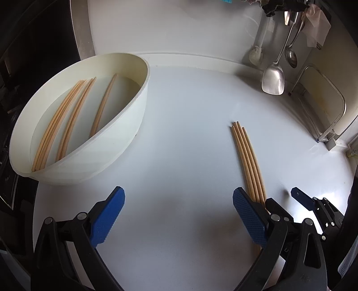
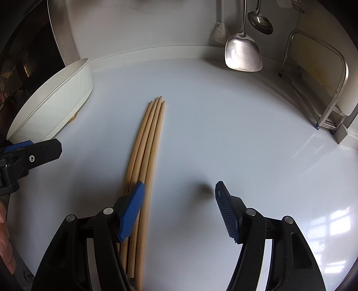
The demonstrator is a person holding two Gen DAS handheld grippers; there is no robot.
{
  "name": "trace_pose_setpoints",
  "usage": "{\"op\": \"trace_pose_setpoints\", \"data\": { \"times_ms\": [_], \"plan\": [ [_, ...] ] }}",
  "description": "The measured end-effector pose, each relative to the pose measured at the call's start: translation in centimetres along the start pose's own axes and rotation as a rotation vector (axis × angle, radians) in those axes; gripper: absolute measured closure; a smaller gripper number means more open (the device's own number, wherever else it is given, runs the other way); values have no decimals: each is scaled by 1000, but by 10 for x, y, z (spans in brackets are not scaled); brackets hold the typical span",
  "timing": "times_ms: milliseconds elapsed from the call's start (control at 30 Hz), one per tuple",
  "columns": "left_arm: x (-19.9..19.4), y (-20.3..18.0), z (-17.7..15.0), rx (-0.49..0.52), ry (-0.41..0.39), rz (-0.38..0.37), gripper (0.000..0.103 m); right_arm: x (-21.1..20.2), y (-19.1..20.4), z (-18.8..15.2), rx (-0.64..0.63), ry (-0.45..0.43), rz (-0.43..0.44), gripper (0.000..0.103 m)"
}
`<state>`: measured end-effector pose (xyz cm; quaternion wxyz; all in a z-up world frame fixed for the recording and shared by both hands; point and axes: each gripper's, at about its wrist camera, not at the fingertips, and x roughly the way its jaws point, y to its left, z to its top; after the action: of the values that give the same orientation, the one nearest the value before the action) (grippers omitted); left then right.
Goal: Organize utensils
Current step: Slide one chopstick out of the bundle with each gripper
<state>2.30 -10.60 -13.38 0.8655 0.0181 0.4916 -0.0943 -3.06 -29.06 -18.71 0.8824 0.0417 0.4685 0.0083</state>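
Bamboo chopsticks (image 2: pixel 146 156), four of them, lie side by side on the white counter (image 2: pixel 223 134), tips pointing away. The right gripper (image 2: pixel 179 208) hangs over their near ends with its jaws spread wide and nothing between them; its left blue pad (image 2: pixel 132 212) sits over the bundle, though whether it touches the sticks is not clear. The left gripper (image 1: pixel 179 215) is also spread wide and holds nothing, hovering above bare counter just left of the same bundle (image 1: pixel 249 161), whose near ends run behind its right pad (image 1: pixel 250 217). Ahead and to the left of the left gripper stands a white bowl (image 1: pixel 134 125) with more loose chopsticks (image 1: pixel 67 125) lying inside it. Far ahead to the right, a steel spatula (image 2: pixel 243 53) and ladle (image 2: pixel 260 21) hang against the wall, beside a metal rack (image 2: pixel 331 96).
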Motion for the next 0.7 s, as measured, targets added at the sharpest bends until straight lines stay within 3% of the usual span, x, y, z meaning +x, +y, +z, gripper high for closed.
{"op": "trace_pose_setpoints", "data": {
  "times_ms": [700],
  "plan": [
    [3,-7,-5,-14,17,-12,7,6,1,5,-41,-5,-34,41]
  ]
}}
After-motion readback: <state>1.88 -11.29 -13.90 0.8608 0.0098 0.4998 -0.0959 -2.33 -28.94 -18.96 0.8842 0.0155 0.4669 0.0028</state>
